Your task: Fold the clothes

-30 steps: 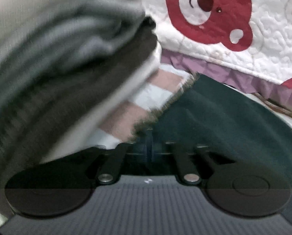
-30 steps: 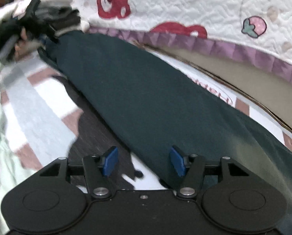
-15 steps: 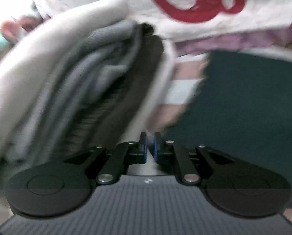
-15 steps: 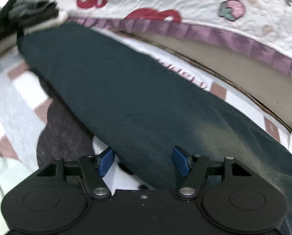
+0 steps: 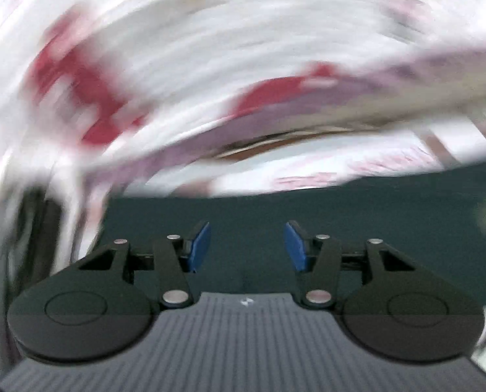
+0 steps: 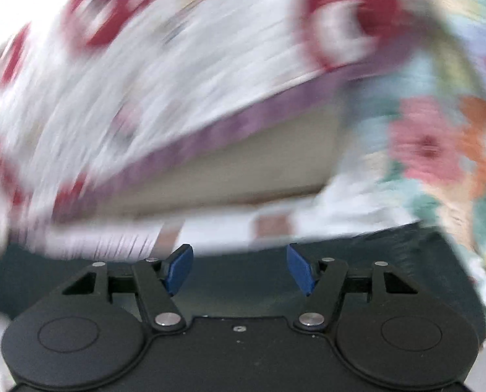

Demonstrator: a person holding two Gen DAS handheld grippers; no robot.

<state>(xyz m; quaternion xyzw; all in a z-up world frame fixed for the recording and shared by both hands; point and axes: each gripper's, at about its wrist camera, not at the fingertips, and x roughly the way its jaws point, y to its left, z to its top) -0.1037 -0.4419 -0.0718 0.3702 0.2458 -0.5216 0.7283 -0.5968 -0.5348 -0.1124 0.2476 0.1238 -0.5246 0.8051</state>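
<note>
A dark green garment (image 5: 357, 228) is seen spread flat on the bed, filling the lower part of the left wrist view beneath and beyond the tool. In the right wrist view the same dark green garment (image 6: 243, 281) lies as a band across the lower part of the frame, its far edge meeting a white sheet with brownish-pink squares (image 6: 272, 225).

The left tool (image 5: 246, 245) is held above the garment with its blue pads (image 5: 200, 245) apart; the jaws are opening, and nothing is pinched between them, only the cloth being seen below the gap. The right tool (image 6: 238, 269) is likewise released, its blue pads (image 6: 300, 269) standing wide apart with nothing gripped; whether either tool touches the cloth cannot be told.

Beyond the garment, towards the far edge of the bed, a white quilt with red figures and a purple border (image 5: 184, 75) is seen, heavily smeared by motion blur. The quilt (image 6: 151, 91) is seen in the right wrist view too, its purple border running diagonally above a beige surface (image 6: 259, 163). At the right side of that view a flowered fabric in pink, orange and teal (image 6: 438, 137) is seen, also blurred. At the left edge of the left wrist view, blurred grey and dark shapes (image 5: 37, 222) cannot be identified.
</note>
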